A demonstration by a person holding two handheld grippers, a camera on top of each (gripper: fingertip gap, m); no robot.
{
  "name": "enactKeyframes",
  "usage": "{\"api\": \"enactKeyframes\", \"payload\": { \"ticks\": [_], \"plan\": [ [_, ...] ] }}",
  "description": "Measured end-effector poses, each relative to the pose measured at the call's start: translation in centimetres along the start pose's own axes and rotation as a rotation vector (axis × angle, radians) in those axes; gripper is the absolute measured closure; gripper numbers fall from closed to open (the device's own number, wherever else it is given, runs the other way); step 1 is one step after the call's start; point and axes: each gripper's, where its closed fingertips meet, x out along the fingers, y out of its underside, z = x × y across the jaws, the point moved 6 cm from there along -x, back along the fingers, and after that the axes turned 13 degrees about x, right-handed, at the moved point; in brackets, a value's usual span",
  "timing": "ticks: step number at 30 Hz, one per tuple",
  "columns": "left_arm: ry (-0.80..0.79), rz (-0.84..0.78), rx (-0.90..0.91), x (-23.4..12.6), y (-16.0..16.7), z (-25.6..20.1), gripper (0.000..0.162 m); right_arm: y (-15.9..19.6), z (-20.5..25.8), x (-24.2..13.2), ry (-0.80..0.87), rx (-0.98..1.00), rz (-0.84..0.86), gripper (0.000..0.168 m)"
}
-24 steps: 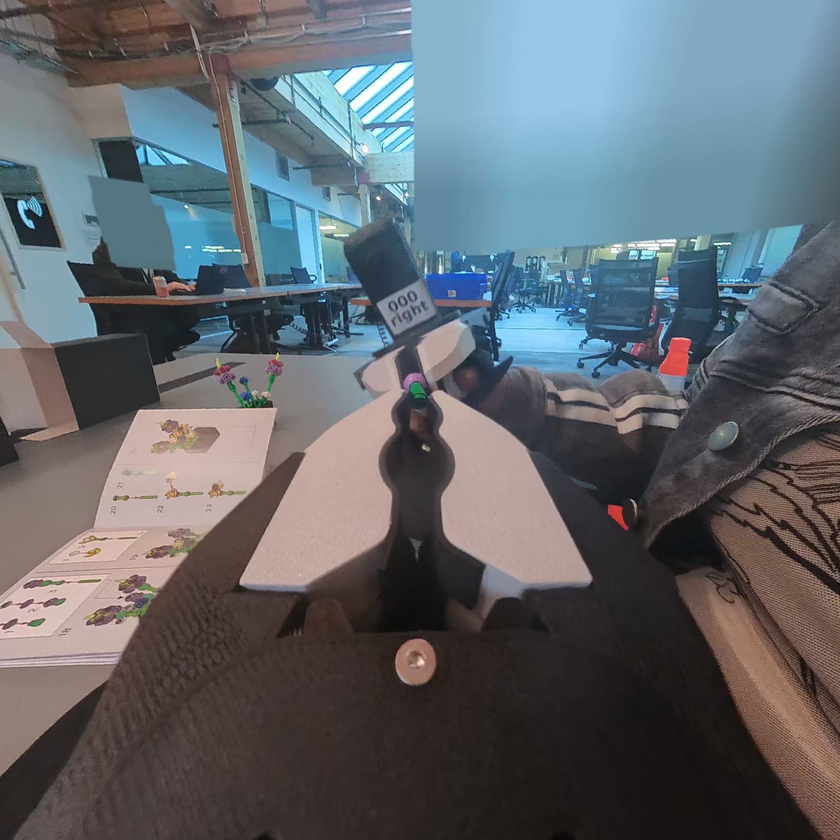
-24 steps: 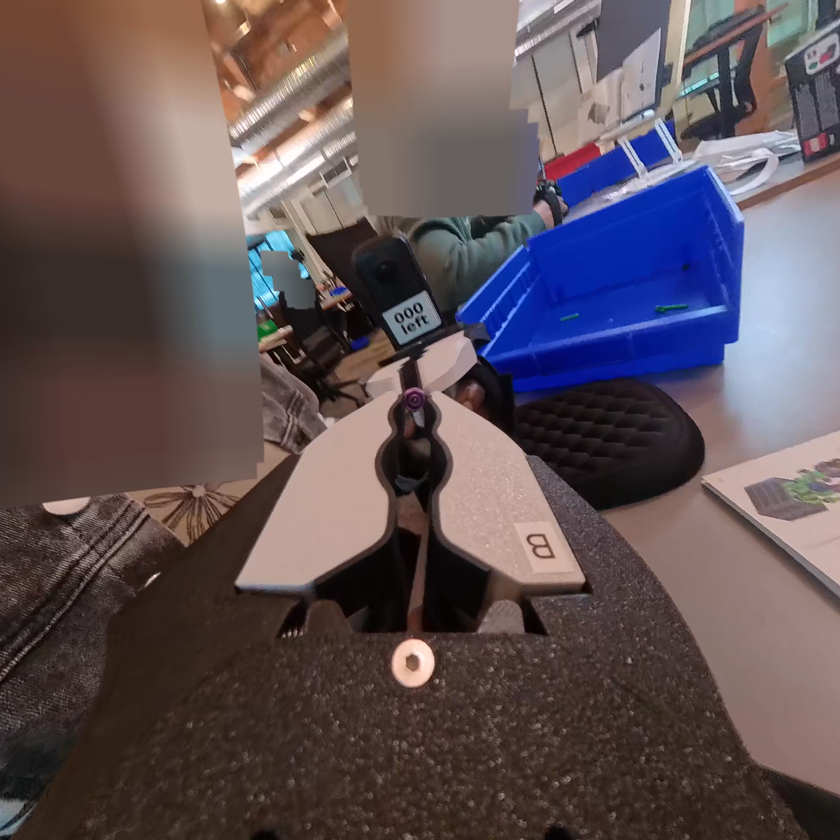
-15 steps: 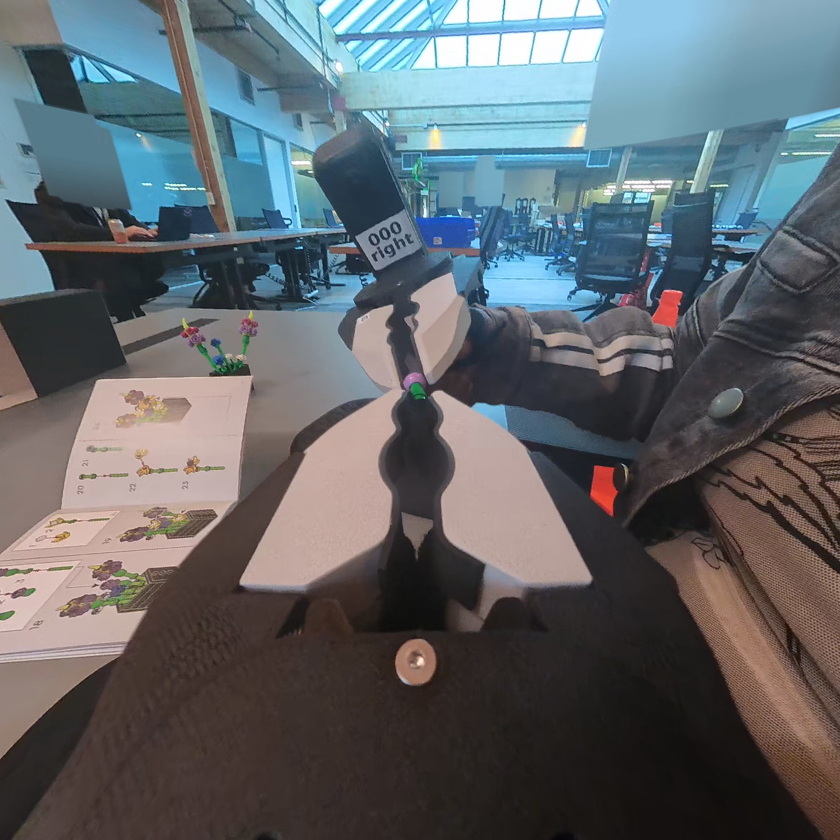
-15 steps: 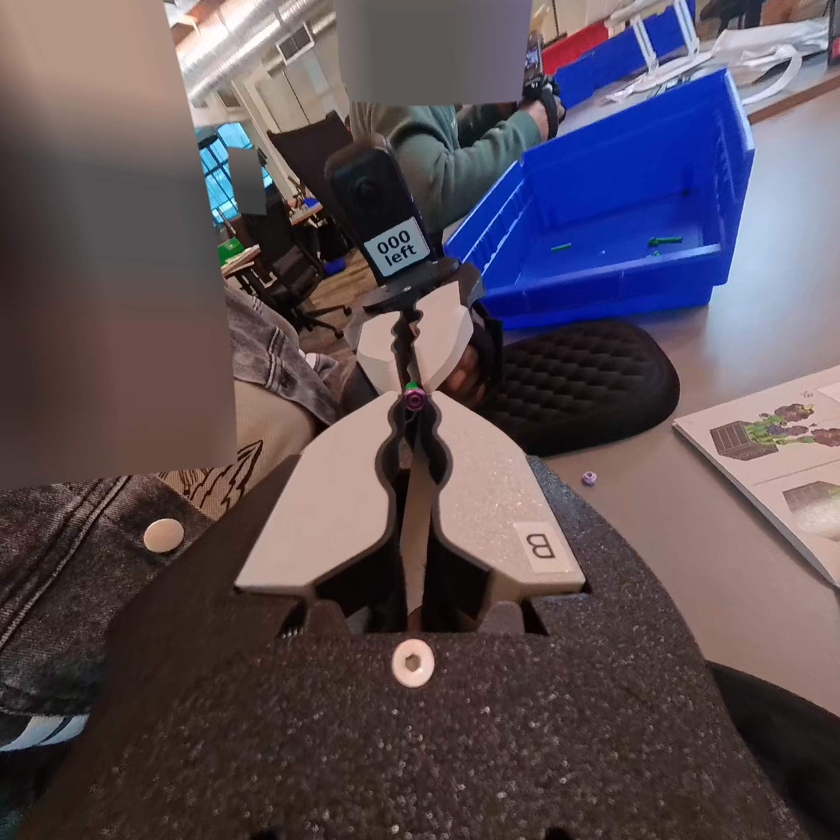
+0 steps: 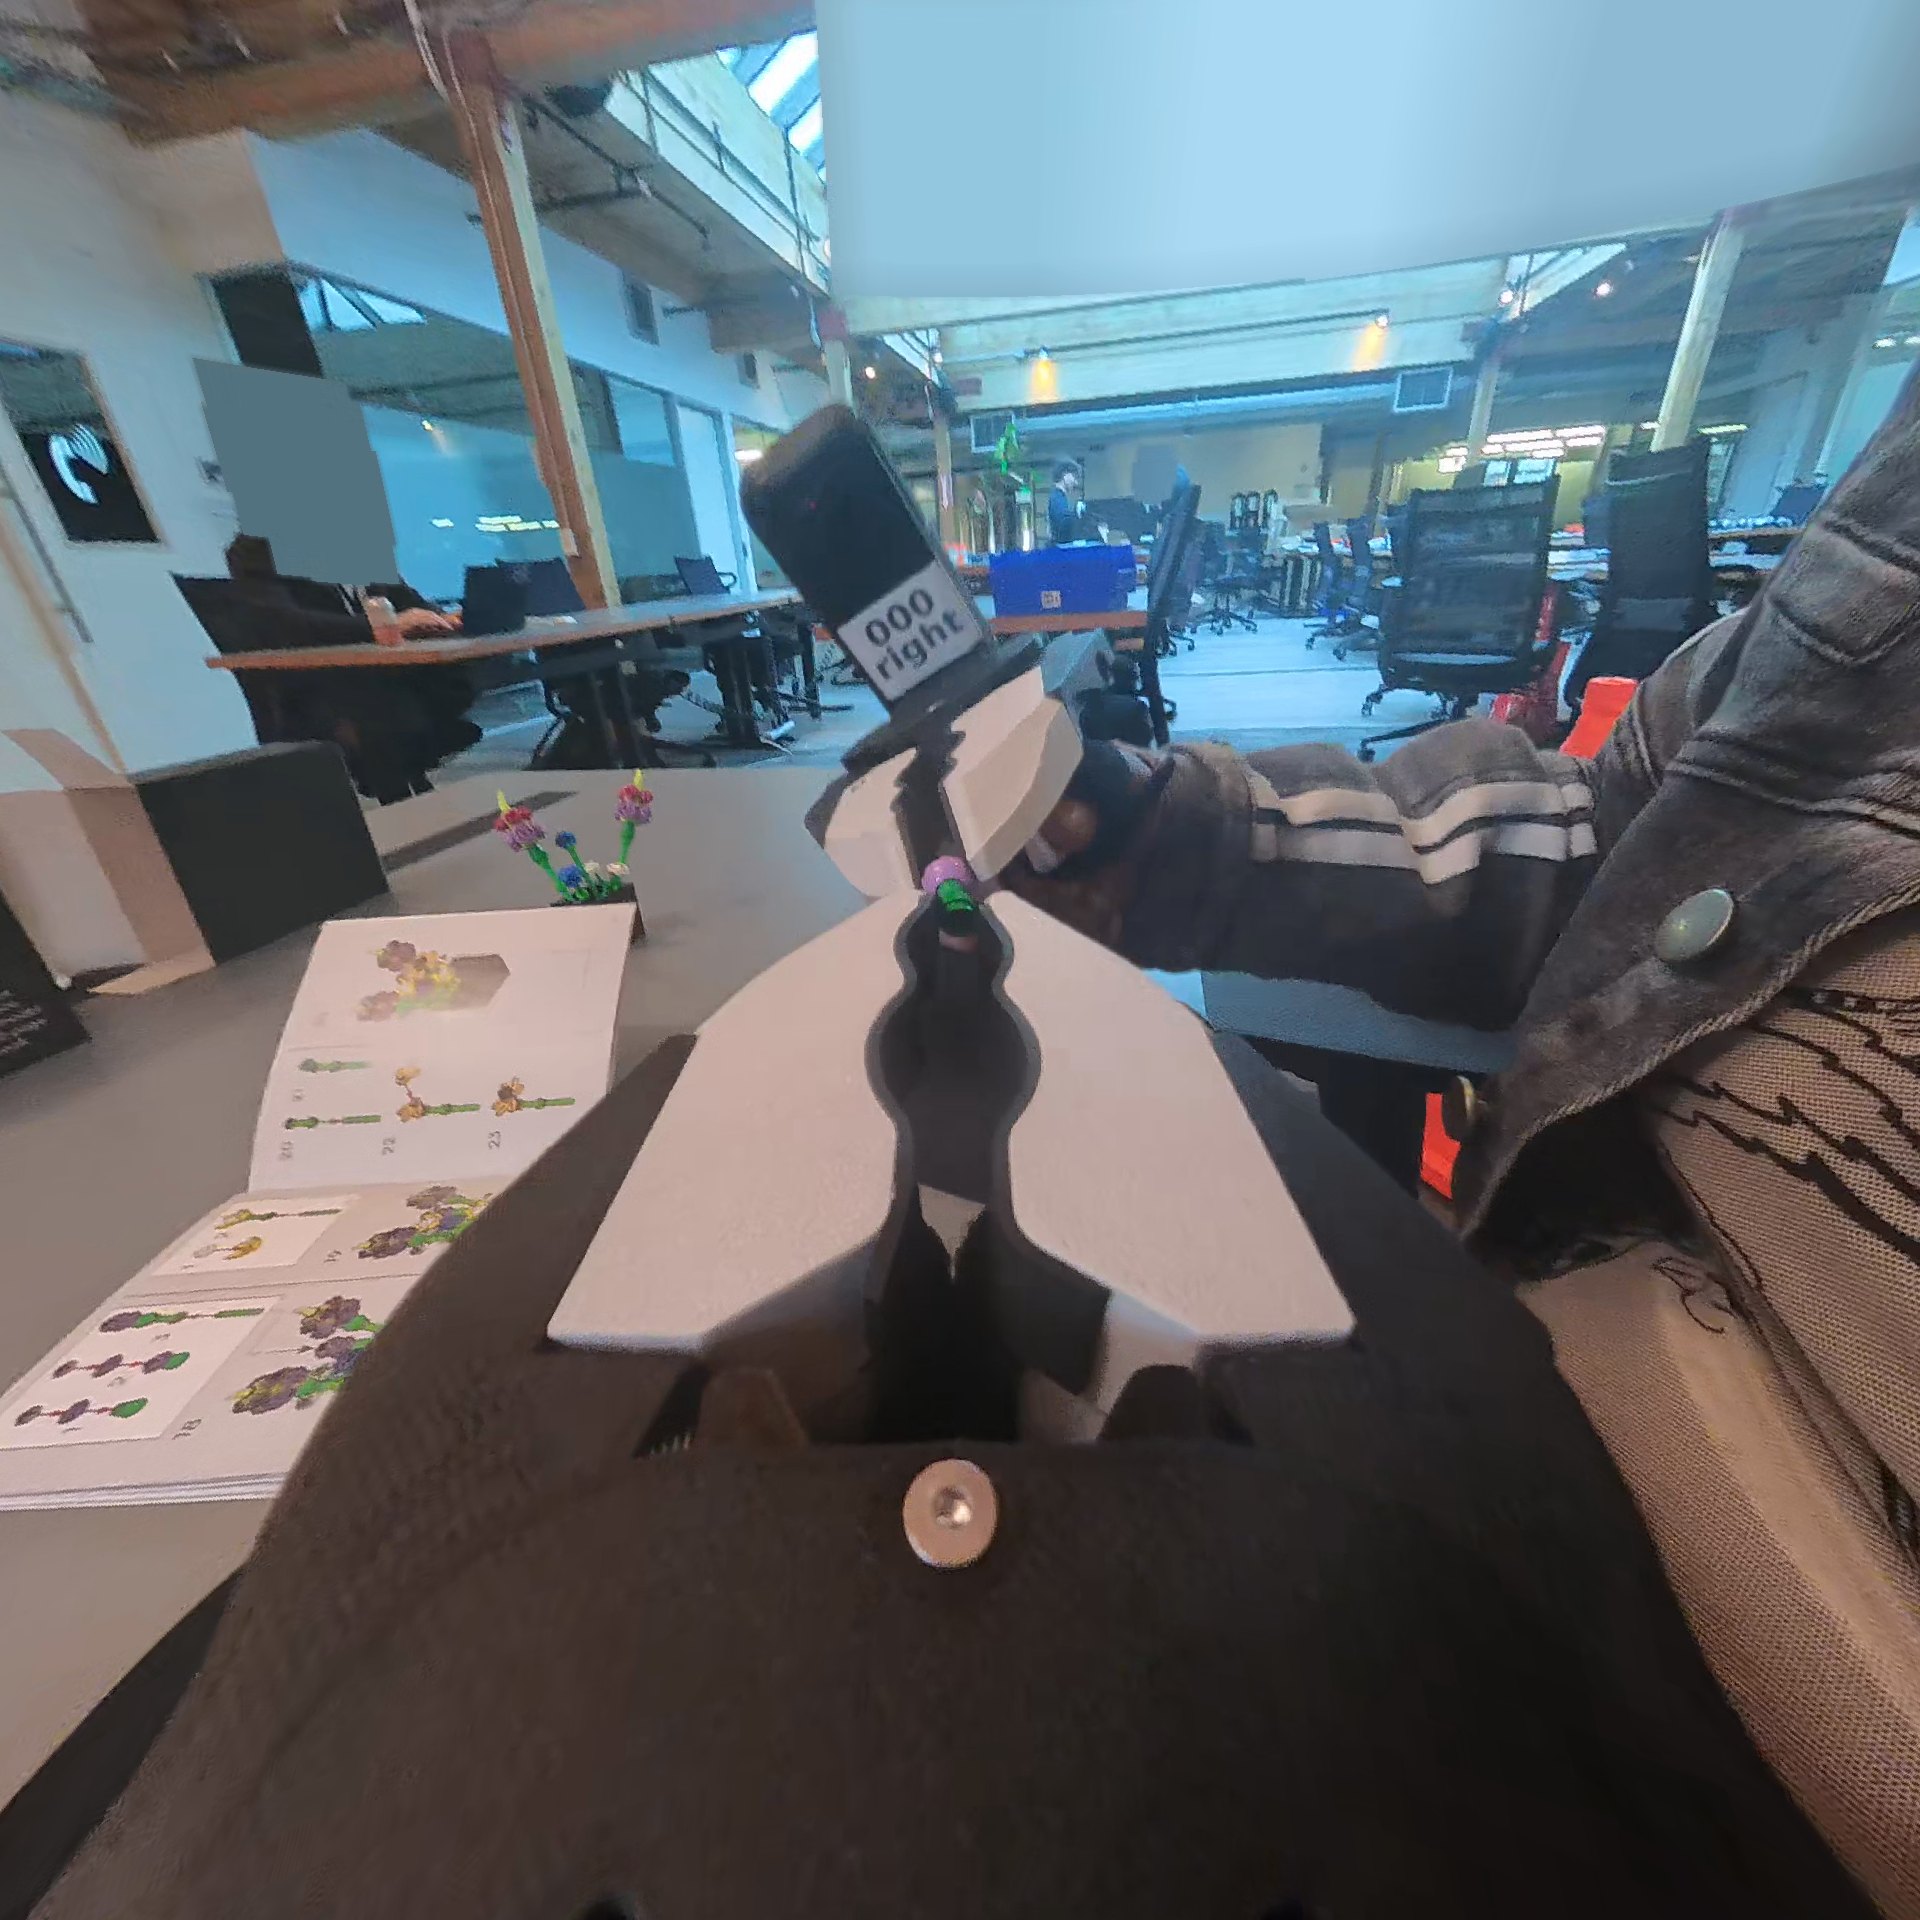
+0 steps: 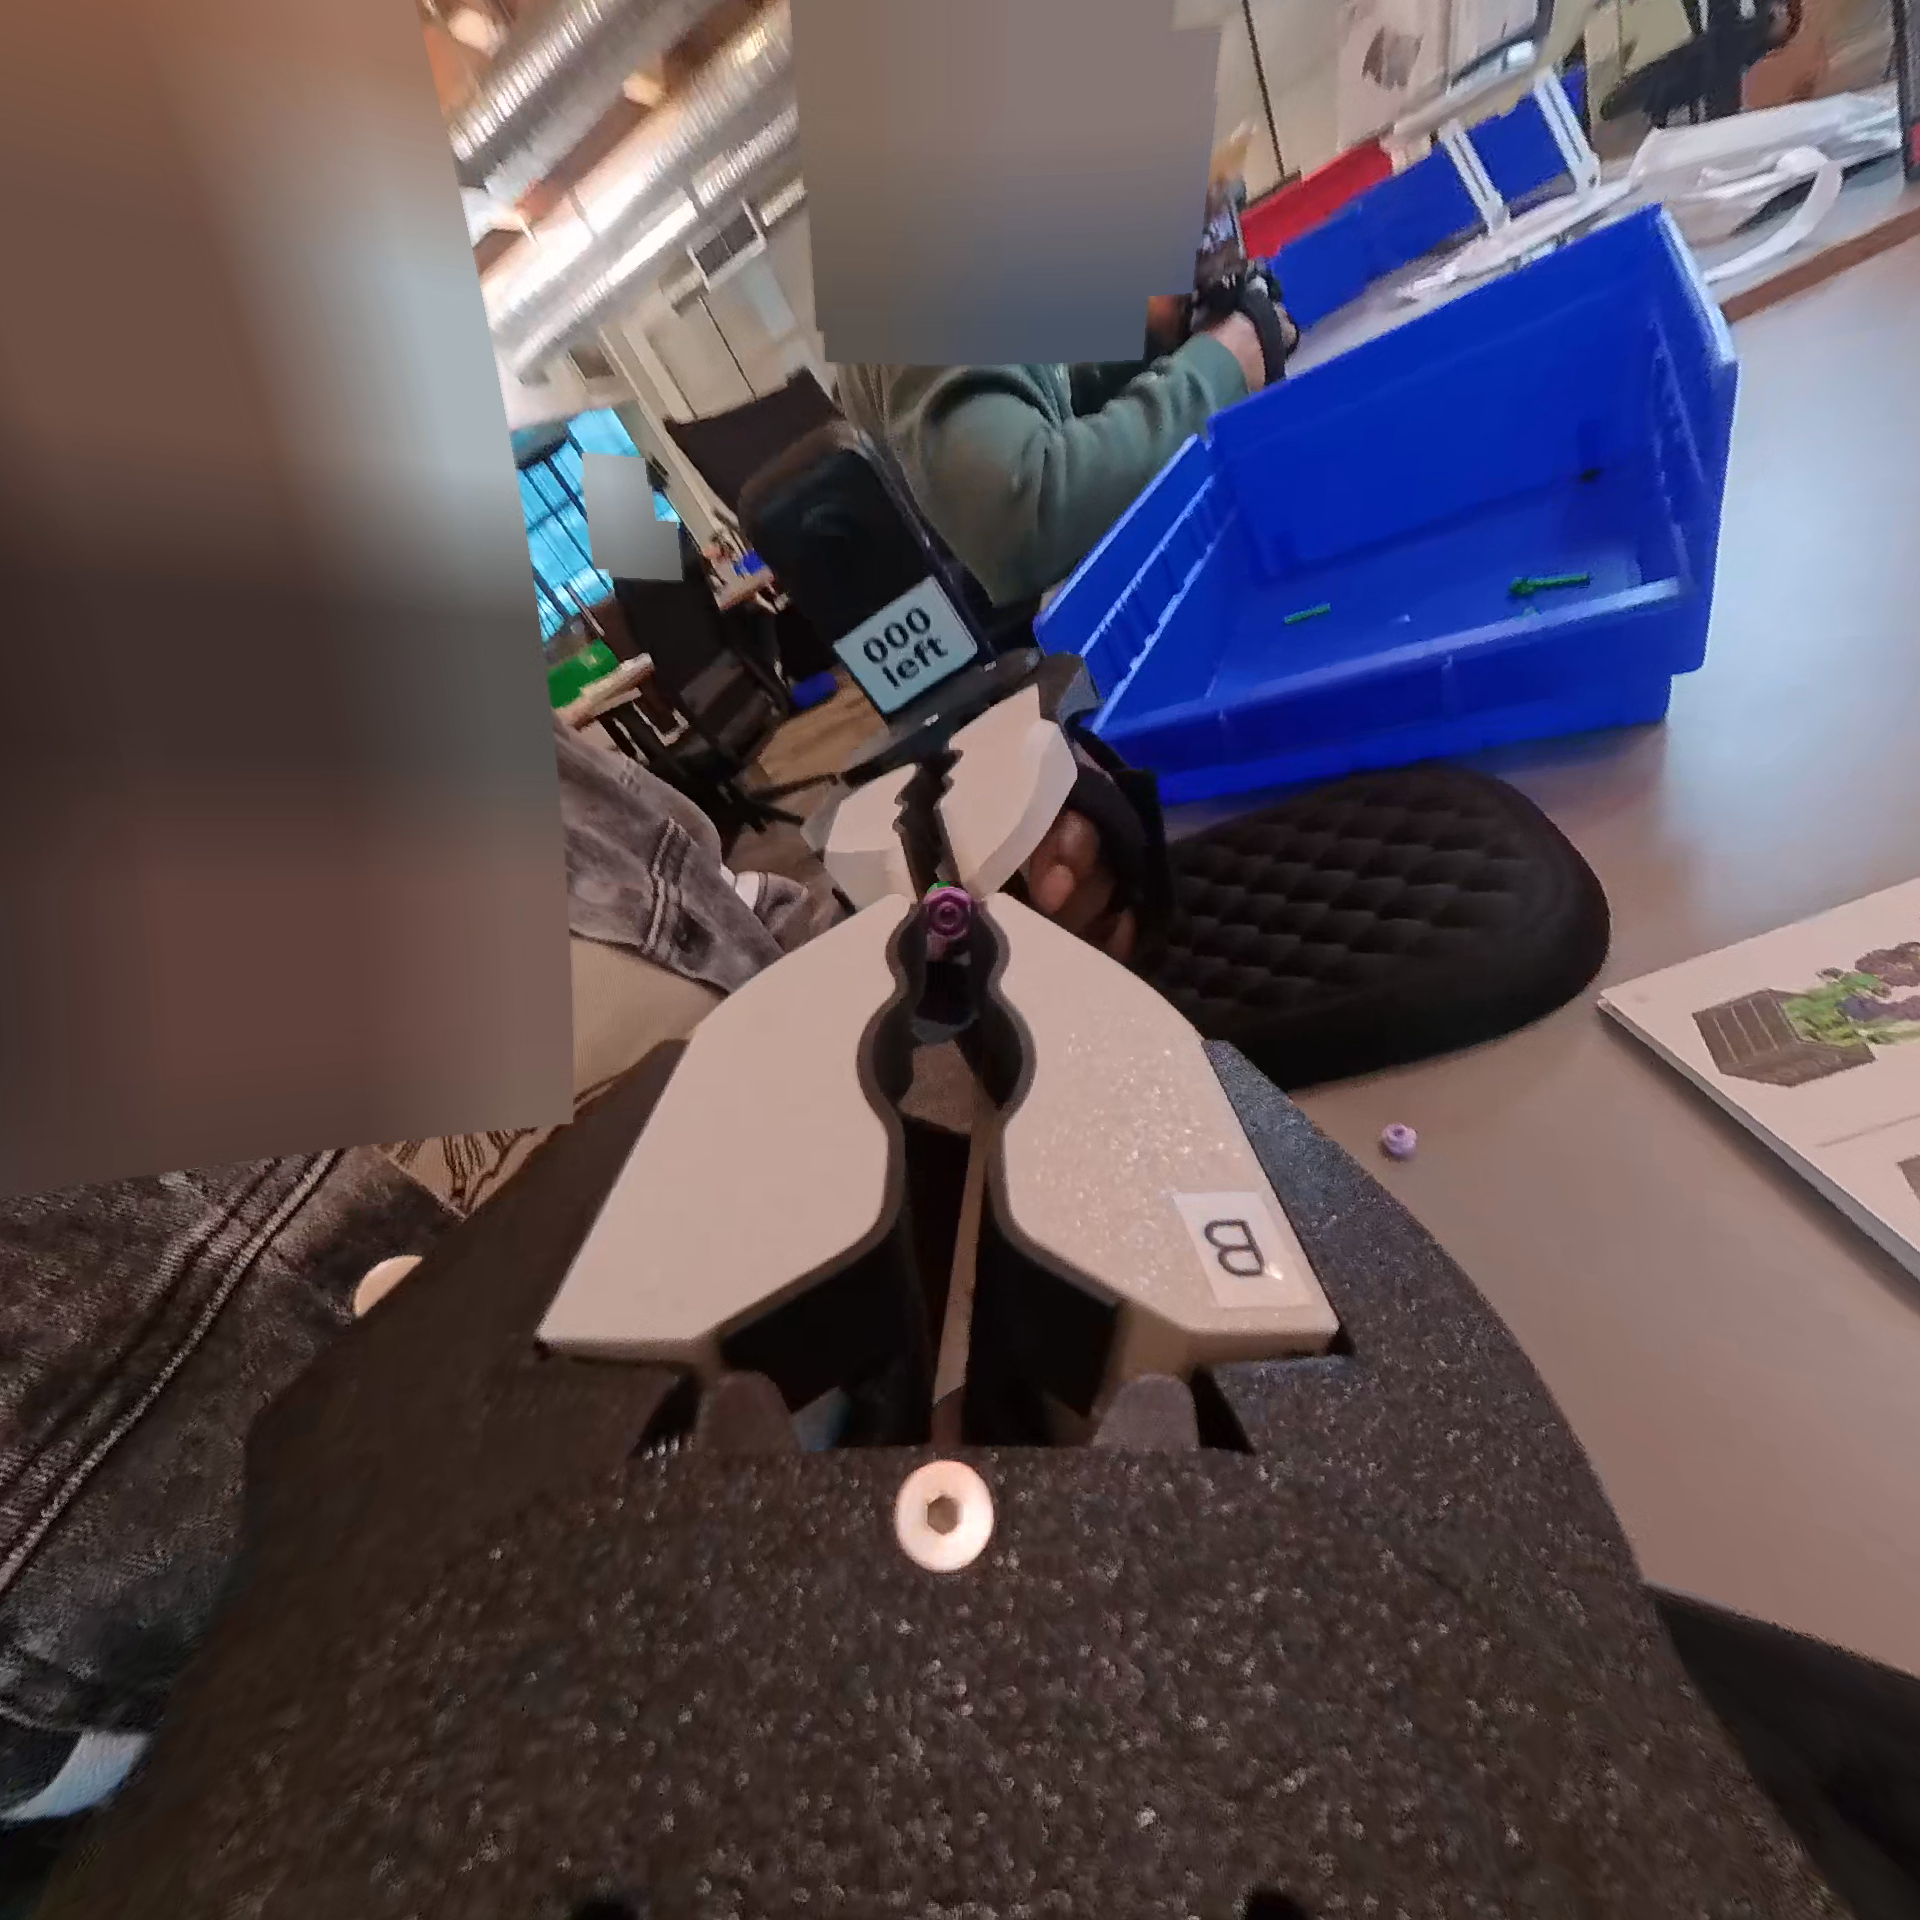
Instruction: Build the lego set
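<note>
You've tilted both tools back down; your left claw (image 5: 954,914) pinches the small green stem piece (image 5: 956,900), your right claw (image 6: 948,916) the round purple flower stud (image 6: 950,914), tips touching above the bench, ready to press together

We're in a big open-plan office here, loft-style: a timber post (image 5: 525,301) holds up wooden roof beams, and right of it skylights glow. Behind the post runs a long row of desks (image 5: 520,644) with a person typing at a laptop, and far to its right stand ranks of black swivel chairs (image 5: 1455,613). Silver ducts (image 6: 623,208) cross the ceiling.
</note>
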Motion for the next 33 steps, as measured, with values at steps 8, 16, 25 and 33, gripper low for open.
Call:
{"api": "enactKeyframes", "payload": {
  "ticks": [8,16,25,33],
  "plan": [
    [-0.029,-0.041,0.011,-0.4,-0.3,0.0,0.157,0.0,0.1,0.5,-0.034,0.029,-0.068,0.160],
    [-0.022,-0.048,0.024,-0.4,-0.4,-0.1,0.156,0.1,0.2,0.6,-0.035,0.026,-0.077,0.160],
    [-0.124,0.019,0.121,0.0,-0.3,0.0,0.147,-0.3,0.2,0.0,0.171,-0.083,-0.005,0.160],
    [-0.215,0.179,0.276,0.7,0.4,-0.3,0.151,-0.7,0.7,-0.2,0.335,-0.181,0.076,0.160]
  ]
}}
